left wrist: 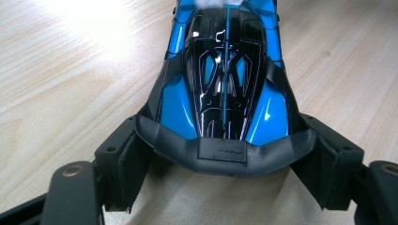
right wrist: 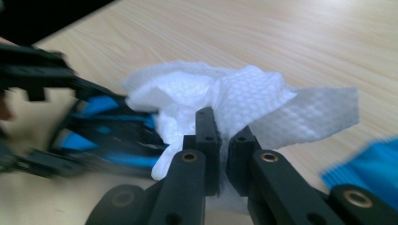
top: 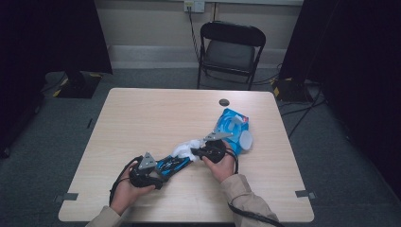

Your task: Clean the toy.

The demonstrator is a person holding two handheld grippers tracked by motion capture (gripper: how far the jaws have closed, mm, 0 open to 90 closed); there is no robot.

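A blue and black toy car (top: 171, 163) lies on the table, nose pointing toward the right gripper. My left gripper (top: 161, 171) is shut on its rear end; in the left gripper view the two pads (left wrist: 124, 161) press the car (left wrist: 225, 79) from both sides at the rear wing. My right gripper (top: 194, 152) is shut on a crumpled white wipe (top: 184, 149), which rests against the car's front. The right gripper view shows the jaws (right wrist: 224, 140) pinching the wipe (right wrist: 244, 98), with the car (right wrist: 108, 131) blurred at the left.
A blue wipe packet (top: 235, 126) lies just beyond the right hand, also seen as a blue corner (right wrist: 371, 173). A small dark round disc (top: 224, 102) sits near the table's (top: 142, 113) far edge. A black folding chair (top: 231, 49) stands behind the table.
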